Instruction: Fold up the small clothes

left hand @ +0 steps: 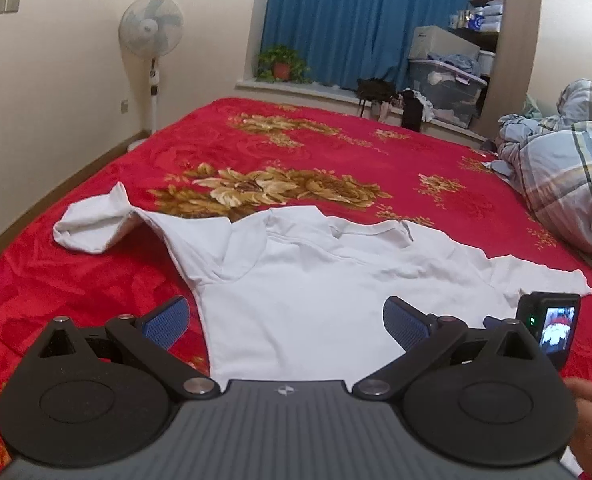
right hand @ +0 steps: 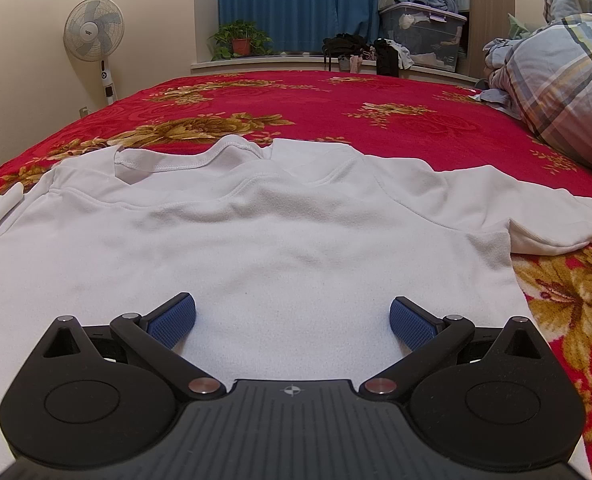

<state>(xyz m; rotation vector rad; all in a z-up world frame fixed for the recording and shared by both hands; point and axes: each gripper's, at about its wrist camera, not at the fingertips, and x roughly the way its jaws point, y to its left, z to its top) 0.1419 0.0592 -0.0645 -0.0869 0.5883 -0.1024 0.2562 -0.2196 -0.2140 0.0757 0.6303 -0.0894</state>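
Note:
A white T-shirt (left hand: 316,280) lies spread on the red floral bedspread (left hand: 76,272), neck away from me, its left sleeve (left hand: 96,220) bunched up. My left gripper (left hand: 284,324) is open and empty, low over the shirt's lower left part, its left pad over the bedspread. In the right wrist view the same shirt (right hand: 256,240) fills the foreground. My right gripper (right hand: 292,320) is open and empty, just above the shirt's lower body. The right gripper's camera (left hand: 552,324) shows at the right of the left wrist view.
A plaid quilt (left hand: 568,184) is heaped at the bed's right side, also in the right wrist view (right hand: 560,72). A standing fan (left hand: 152,32), a potted plant (left hand: 282,64) on the sill, storage bins (left hand: 444,84) and blue curtains (left hand: 356,20) stand beyond the bed.

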